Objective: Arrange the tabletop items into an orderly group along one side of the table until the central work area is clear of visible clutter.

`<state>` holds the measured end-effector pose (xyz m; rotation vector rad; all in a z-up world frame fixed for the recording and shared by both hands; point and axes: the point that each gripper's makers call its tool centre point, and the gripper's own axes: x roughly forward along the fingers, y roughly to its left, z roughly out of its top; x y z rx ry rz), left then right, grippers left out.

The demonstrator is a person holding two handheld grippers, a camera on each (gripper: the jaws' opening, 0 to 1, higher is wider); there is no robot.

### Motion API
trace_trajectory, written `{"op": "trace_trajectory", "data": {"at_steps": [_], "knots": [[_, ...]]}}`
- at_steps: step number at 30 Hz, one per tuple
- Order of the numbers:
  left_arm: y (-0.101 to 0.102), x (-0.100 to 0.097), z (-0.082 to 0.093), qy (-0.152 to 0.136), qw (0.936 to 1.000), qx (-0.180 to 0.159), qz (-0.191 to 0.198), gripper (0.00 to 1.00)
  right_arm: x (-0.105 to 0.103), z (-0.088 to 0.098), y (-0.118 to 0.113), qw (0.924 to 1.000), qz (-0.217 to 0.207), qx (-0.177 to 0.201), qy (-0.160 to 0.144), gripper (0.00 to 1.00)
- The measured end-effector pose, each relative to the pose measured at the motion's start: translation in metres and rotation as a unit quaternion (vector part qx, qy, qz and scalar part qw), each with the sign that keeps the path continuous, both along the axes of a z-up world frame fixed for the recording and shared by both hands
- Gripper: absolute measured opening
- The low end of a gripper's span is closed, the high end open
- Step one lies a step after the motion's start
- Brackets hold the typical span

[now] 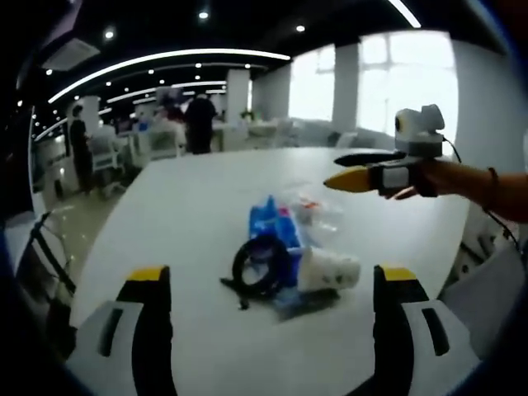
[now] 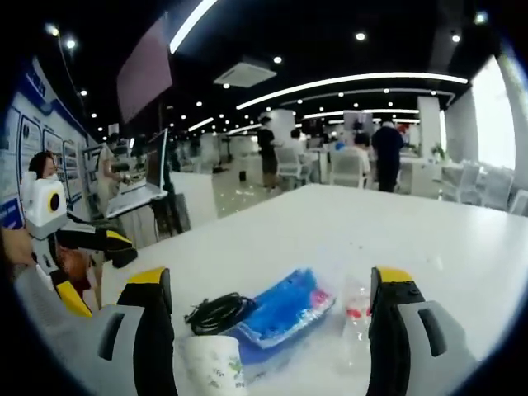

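I am holding both claws apart, empty: left claw (image 1: 268, 285), right claw (image 2: 268, 285). Coiled black cable (image 1: 260, 266), blue packet (image 1: 272, 224), paper cup (image 1: 330, 271) are lying clustered at 12 o'clock on the white bench (image 1: 190, 198).

Cable coil (image 1: 261, 266) beside paper cup (image 1: 328, 271) (touching packet (image 1: 275, 227)) on table (image 1: 206, 198).

white table (image 1: 206, 190) | on it: black cable (image 1: 260, 266), blue packet (image 1: 276, 227), paper cup (image 1: 328, 271)

Beyond the work area: standing people (image 2: 388, 153) near white chairs (image 2: 346, 169), curved ceiling light strips (image 2: 346, 80), bright windows (image 1: 417, 78), an open laptop (image 2: 140, 186), wall posters (image 2: 21, 140).
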<state>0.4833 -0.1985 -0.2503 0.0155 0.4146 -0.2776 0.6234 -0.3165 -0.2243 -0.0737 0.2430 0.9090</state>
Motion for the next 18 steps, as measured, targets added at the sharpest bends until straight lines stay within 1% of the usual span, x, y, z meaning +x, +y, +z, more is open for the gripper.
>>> {"op": "trace_trajectory", "data": {"at_steps": [3,4,6,10,15,18], "knots": [[0.001,0.0,-0.003,0.004,1.0,0.003,0.001,0.99,0.009,-0.005,0.004,1.0,0.006,-0.004,-0.002,0.99],[0.001,0.0,-0.004,0.005,1.0,0.004,0.001,0.99,0.012,-0.006,0.007,0.9999,0.013,-0.001,-0.003,0.99],[0.0,0.0,-0.006,0.007,1.0,0.003,-0.002,0.99,0.015,-0.009,0.011,0.9998,0.019,0.011,0.006,0.99],[-0.004,-0.001,-0.009,0.009,0.9999,-0.002,-0.004,0.99,0.028,-0.017,0.015,0.9996,0.018,0.017,0.009,0.98],[-0.006,0.001,-0.013,0.01,0.9998,0.003,-0.014,0.99,0.042,-0.025,0.021,0.9995,0.024,0.02,-0.003,0.97],[-0.005,0.002,-0.015,0.011,0.9999,0.0,-0.012,0.99,0.051,-0.029,0.024,0.9994,0.029,0.019,-0.009,0.96]]}}
